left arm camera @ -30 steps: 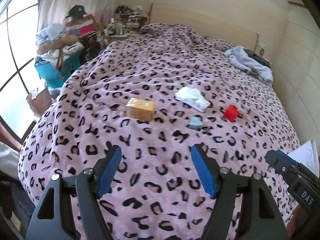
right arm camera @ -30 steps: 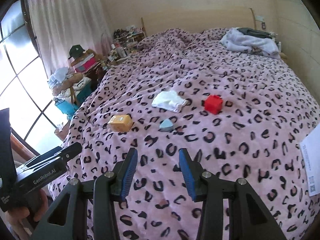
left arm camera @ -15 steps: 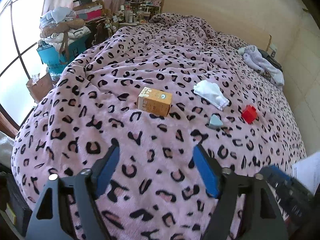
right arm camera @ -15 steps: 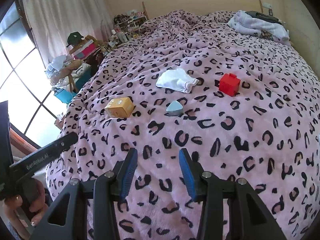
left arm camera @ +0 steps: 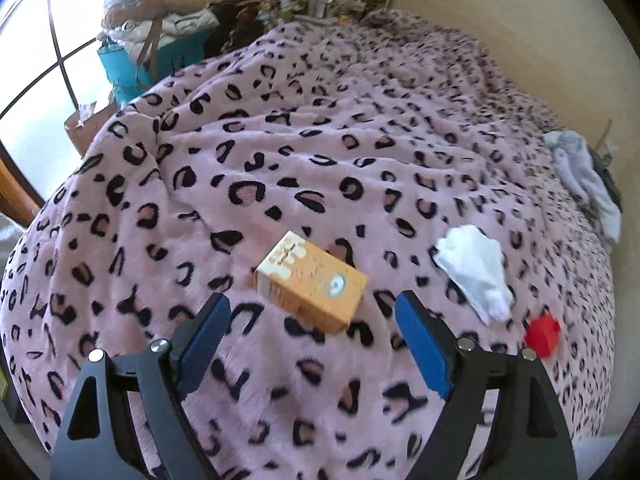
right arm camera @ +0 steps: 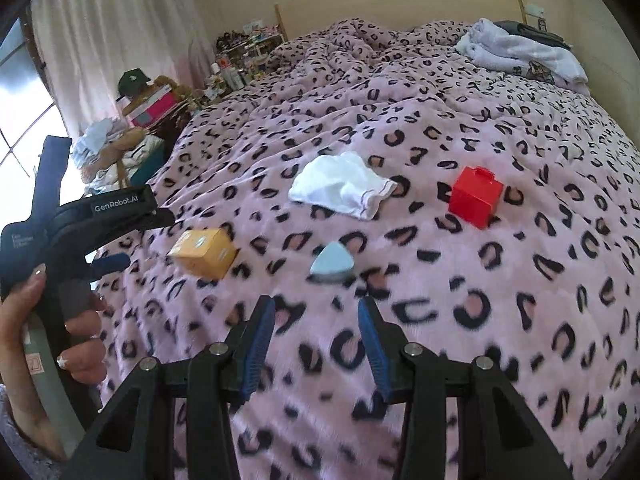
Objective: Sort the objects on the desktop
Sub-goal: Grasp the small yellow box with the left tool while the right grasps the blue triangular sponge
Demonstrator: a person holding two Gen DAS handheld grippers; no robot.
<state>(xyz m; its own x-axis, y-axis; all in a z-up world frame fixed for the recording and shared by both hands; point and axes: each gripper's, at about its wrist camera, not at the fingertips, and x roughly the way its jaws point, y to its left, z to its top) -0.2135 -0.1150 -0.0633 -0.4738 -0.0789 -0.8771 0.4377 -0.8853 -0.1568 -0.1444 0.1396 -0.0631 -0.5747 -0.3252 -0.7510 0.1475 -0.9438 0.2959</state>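
Bed with a pink leopard-print blanket [right arm camera: 500, 288] carries four loose items, all toward the near half, none touching each other. Orange box [left arm camera: 311, 287] sits nearest the left edge, tilted, one corner toward the foot. White cloth [right arm camera: 340, 184] crumpled, farther up the bed, between the box and the red block [right arm camera: 475, 195], which is closest to the right side. Small light-blue triangular piece [right arm camera: 332, 267] lies nearest the foot edge, between box and red block.

Left gripper [left arm camera: 312, 340] hovers just short of the orange box, blue pads spread wide, wider than the box; box sits just beyond the fingertips, not touched. The box is not between the pads. Person's left hand [right arm camera: 60, 320] wraps the handle at the left edge of the bed, seen from the right wrist view.

Right gripper [right arm camera: 316, 340] points down at bare blanket just short of the blue triangle, pads apart by a moderate gap, nothing between them, not touching anything.

Pile of pale clothing [right arm camera: 520, 52] at the far right corner by the headboard. Cluttered boxes and bags [left arm camera: 160, 40] beside the far left edge near the window [left arm camera: 36, 68].
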